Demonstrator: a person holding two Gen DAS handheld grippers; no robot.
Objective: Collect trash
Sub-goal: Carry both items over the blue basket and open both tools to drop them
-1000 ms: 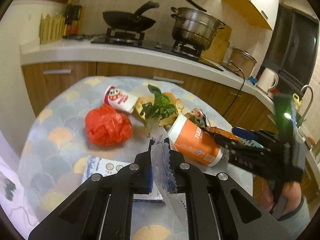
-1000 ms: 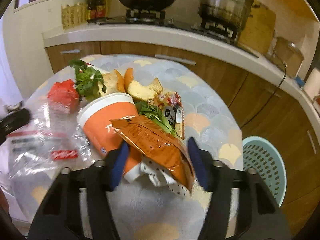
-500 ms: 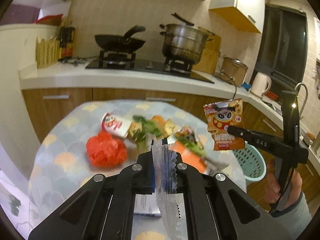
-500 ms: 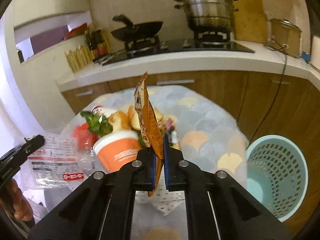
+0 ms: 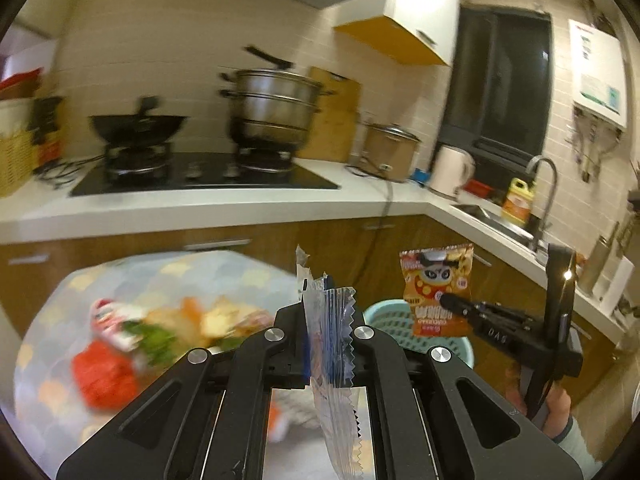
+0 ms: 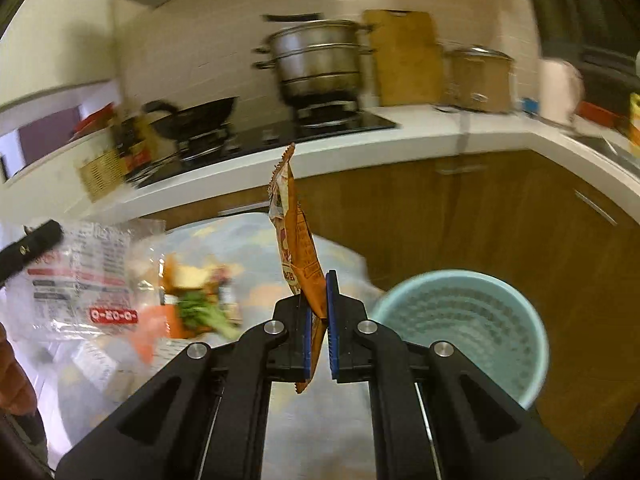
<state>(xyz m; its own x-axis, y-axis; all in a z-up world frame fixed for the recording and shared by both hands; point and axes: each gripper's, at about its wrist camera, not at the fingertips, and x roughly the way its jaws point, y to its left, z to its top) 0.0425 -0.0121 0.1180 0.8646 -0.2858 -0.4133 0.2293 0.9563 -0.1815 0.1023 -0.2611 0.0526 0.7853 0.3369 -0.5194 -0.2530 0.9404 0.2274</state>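
My left gripper point(image 5: 328, 320) is shut on a clear plastic wrapper point(image 5: 334, 364) and holds it above the table; the wrapper also shows in the right wrist view point(image 6: 80, 276). My right gripper point(image 6: 318, 312) is shut on an orange snack packet point(image 6: 298, 252), held upright in the air; the packet also shows in the left wrist view point(image 5: 438, 290). A light blue waste basket point(image 6: 464, 320) stands on the floor to the right of the table, below and right of the packet. More trash lies on the table: a red bag point(image 5: 104, 376), greens point(image 5: 154, 338), bread pieces point(image 5: 220, 318).
The round patterned table point(image 5: 168, 276) sits in front of wooden cabinets and a white counter point(image 5: 200, 208). A hob with a wok point(image 5: 138, 128) and a steel steamer pot point(image 5: 272, 112) is behind. A sink with a tap point(image 5: 540, 184) is at the right.
Both grippers rose and swung right with their loads. The orange packet, lifted off the table a second ago, now hangs near the blue basket. The view is blurred by motion.
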